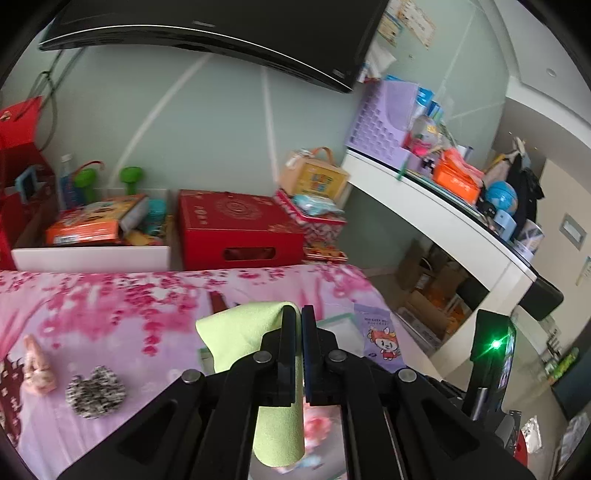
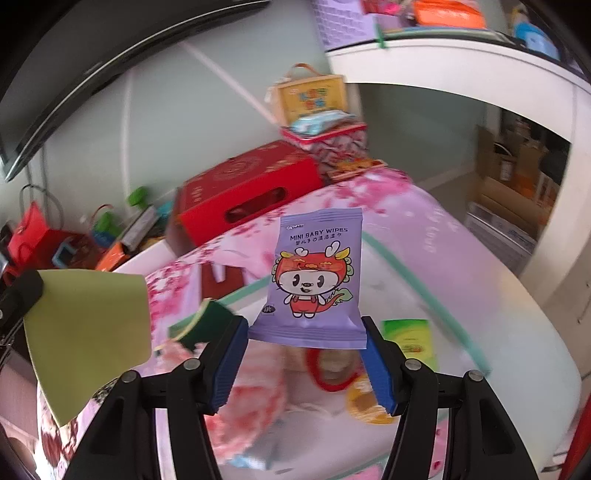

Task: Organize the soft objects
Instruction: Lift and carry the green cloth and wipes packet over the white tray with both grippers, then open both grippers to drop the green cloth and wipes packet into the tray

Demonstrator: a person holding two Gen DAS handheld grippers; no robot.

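A: Far left on the pink floral bedspread [image 1: 110,317]: a pink plush [image 1: 37,369], a speckled fuzzy pad [image 1: 96,392], both soft.

B: Left gripper [image 1: 299,314]?

A: Pinched tight on a thin pale-green cloth [image 1: 236,332], smooth, draping over and under the fingers; its lower end is cut off.

B: Right gripper [image 2: 306,332]?

A: Jaws partly apart, clamping a glossy purple baby-wipes packet [image 2: 314,277] by its bottom edge, held upright above the bed. Items beneath are blurred.

Pale green wall [image 1: 192,122], dark television [image 1: 207,33] above, white curved shelf [image 1: 443,218] right, red box [image 1: 236,229] beside bed
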